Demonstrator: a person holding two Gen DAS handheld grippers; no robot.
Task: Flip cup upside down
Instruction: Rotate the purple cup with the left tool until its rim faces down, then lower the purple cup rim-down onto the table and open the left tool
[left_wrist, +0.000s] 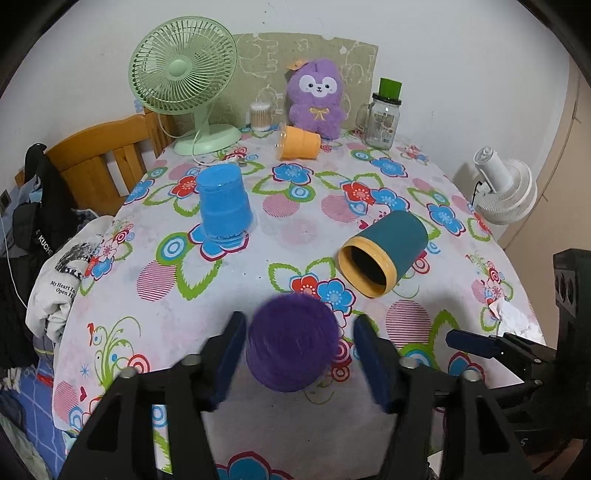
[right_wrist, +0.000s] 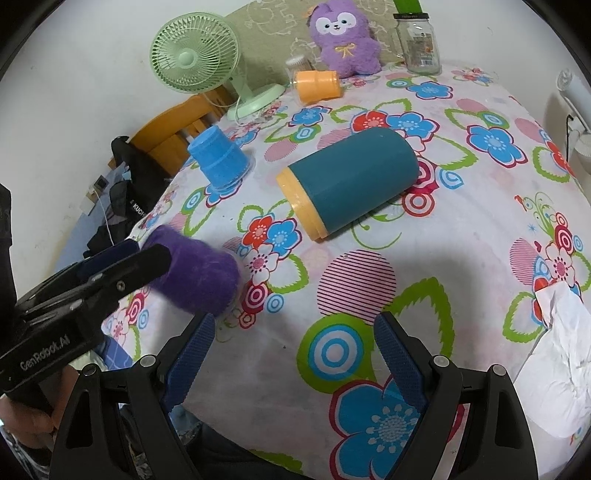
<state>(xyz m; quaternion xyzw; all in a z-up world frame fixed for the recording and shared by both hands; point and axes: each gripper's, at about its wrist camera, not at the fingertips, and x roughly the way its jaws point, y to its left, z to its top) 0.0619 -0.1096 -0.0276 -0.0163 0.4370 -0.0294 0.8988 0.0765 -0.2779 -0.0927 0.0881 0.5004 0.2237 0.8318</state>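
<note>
A purple cup stands upside down on the flowered tablecloth, blurred, between the fingers of my open left gripper; the pads do not touch it. It also shows in the right wrist view, with the left gripper beside it. A blue cup stands upside down at the left. A teal cup with a yellow rim lies on its side at the right. An orange cup lies on its side at the back. My right gripper is open and empty above the near tablecloth.
At the back stand a green fan, a purple plush toy, a glass jar with a green lid and a cotton swab jar. A crumpled tissue lies at the right edge. A wooden chair stands left.
</note>
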